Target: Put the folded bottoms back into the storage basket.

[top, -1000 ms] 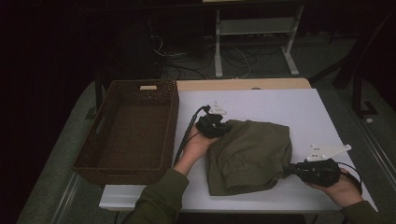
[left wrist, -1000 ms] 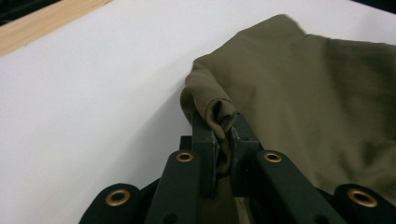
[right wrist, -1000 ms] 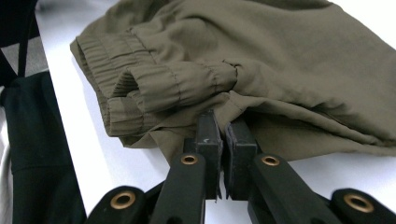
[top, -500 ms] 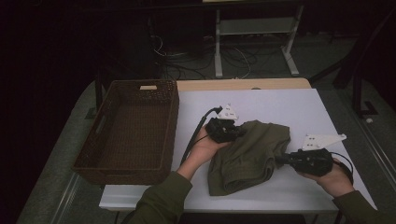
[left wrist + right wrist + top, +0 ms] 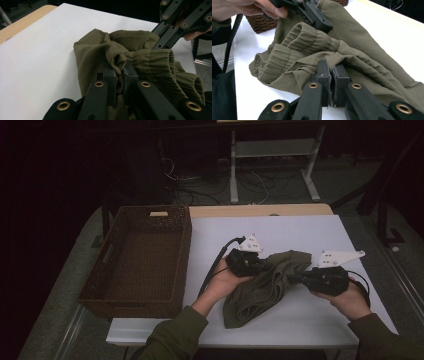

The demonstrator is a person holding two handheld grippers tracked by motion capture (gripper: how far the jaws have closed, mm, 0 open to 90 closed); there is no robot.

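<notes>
An olive-green garment [image 5: 260,285] with a ribbed elastic band lies bunched on the white table [image 5: 280,235]. My left gripper [image 5: 257,265] is shut on a fold of the cloth at its left upper edge; in the left gripper view [image 5: 120,72] the fabric is pinched between the black jaws. My right gripper [image 5: 295,279] is shut on the cloth's right side, and the right gripper view [image 5: 331,72] shows a thin fold clamped between its jaws. The garment [image 5: 312,47] hangs slightly lifted between the two grippers, its lower part resting on the table.
A brown wicker basket [image 5: 137,257], with nothing seen inside, stands on the table's left side. A wooden strip [image 5: 260,211] edges the table's far side. Cables and metal stand legs [image 5: 270,175] lie on the dark floor beyond.
Both grippers have risen and drawn closer together toward the table's middle, gathering the garment into a narrower bunch between them.
</notes>
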